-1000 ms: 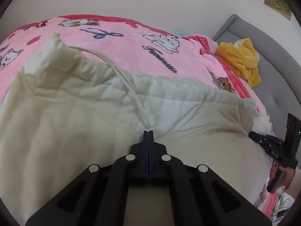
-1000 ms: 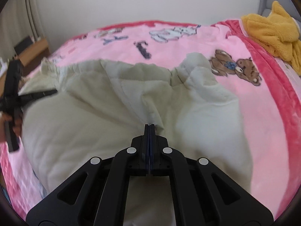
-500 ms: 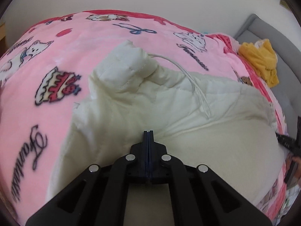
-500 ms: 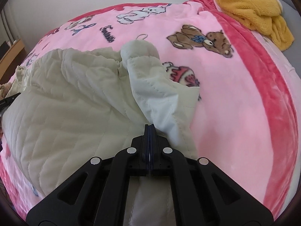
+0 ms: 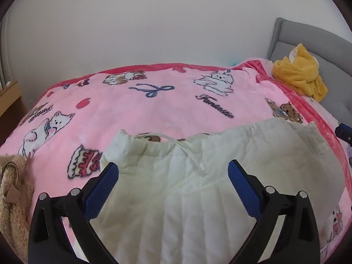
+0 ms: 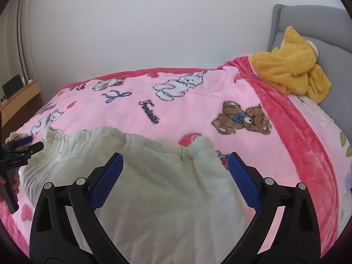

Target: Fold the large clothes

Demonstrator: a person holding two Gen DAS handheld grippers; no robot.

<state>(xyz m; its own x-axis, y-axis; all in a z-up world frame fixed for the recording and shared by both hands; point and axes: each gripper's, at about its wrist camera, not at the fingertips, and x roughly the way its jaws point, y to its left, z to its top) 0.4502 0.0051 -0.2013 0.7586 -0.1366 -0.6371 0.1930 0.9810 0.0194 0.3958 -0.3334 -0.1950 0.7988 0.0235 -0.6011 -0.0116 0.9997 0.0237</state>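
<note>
A cream quilted garment (image 5: 220, 176) with a white drawstring (image 5: 187, 151) lies spread on the pink cartoon blanket (image 5: 154, 105); it also shows in the right wrist view (image 6: 154, 187). My left gripper (image 5: 172, 176) is open and empty, hovering over the garment's left part. My right gripper (image 6: 175, 171) is open and empty over the garment's right part, near its folded corner (image 6: 202, 147). The left gripper shows at the left edge of the right wrist view (image 6: 19, 151).
A yellow fleece garment (image 6: 290, 74) lies by the grey headboard (image 6: 308, 19). A beige fuzzy item (image 5: 13, 189) lies at the bed's left edge. A wooden cabinet (image 6: 19, 96) stands beyond the bed at left. A white wall is behind.
Both grippers have opened and let go of the cream garment, which now lies flat on the blanket. Both have drawn back and lifted.
</note>
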